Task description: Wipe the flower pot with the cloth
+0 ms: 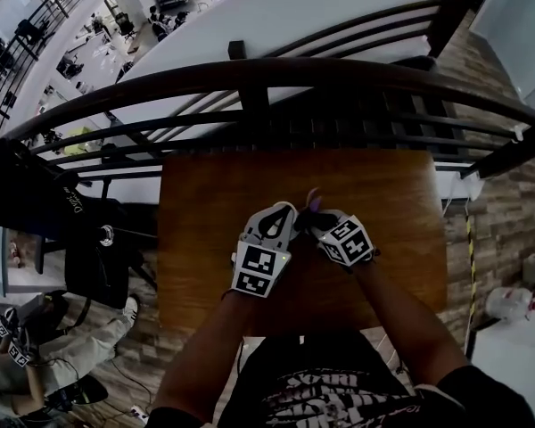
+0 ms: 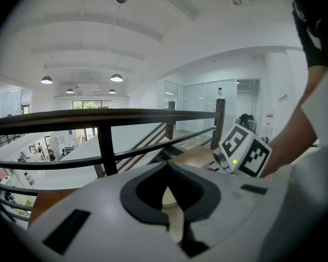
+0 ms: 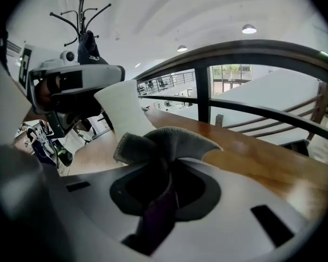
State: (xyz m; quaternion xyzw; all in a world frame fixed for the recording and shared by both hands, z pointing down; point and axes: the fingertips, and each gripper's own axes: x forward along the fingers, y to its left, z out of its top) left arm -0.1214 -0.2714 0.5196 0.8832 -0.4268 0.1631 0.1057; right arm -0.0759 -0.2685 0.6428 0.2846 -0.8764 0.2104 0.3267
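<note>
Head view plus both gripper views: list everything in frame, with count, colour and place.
table: one, brown wood, under both grippers
railing: one, dark, past the table's far edge
coat stand: one, black, behind the left gripper in the right gripper view
flower pot: one, white, gripped in the left gripper's jaws
cloth: one, grey and purple, pinched in the right gripper's jaws
left gripper: one, white with a black-and-white marker cube, over the table's middle
right gripper: one, same colours, close beside the left gripper
</note>
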